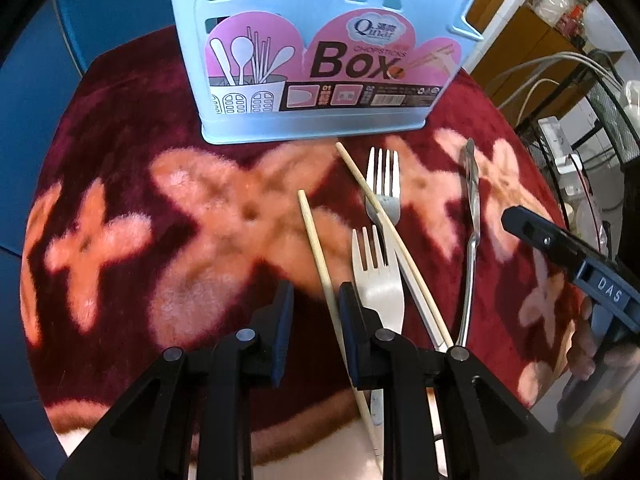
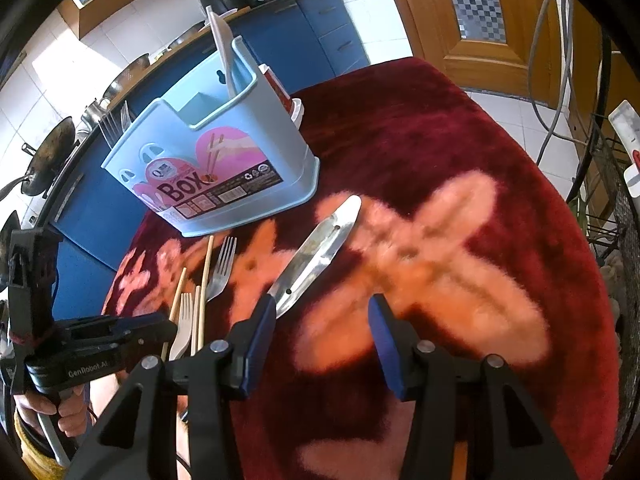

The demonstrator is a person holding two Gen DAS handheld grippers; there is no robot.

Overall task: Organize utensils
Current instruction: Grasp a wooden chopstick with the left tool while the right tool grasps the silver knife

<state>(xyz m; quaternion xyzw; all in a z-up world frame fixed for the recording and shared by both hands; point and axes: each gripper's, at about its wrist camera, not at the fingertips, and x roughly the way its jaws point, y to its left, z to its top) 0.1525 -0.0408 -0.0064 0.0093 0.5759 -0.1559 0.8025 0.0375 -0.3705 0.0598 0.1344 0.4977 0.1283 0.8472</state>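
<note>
A light blue utensil box (image 1: 316, 52) with a pink label stands at the back of the red floral cloth; it also shows in the right wrist view (image 2: 208, 160) with a white utensil (image 2: 222, 44) standing in it. In front of it lie two wooden chopsticks (image 1: 316, 248), a metal fork (image 1: 384, 188), a white plastic fork (image 1: 378, 280) and a metal knife (image 1: 472, 208). My left gripper (image 1: 314, 312) is open, its fingers either side of one chopstick. My right gripper (image 2: 322, 324) is open and empty, just right of the knife (image 2: 316, 248).
The round table's red cloth (image 2: 440, 160) drops off at the edges. A wire rack (image 2: 616, 216) with cables stands to the right. Blue cabinets (image 2: 288, 44) with pans and appliances are behind. The right gripper shows in the left wrist view (image 1: 568, 256).
</note>
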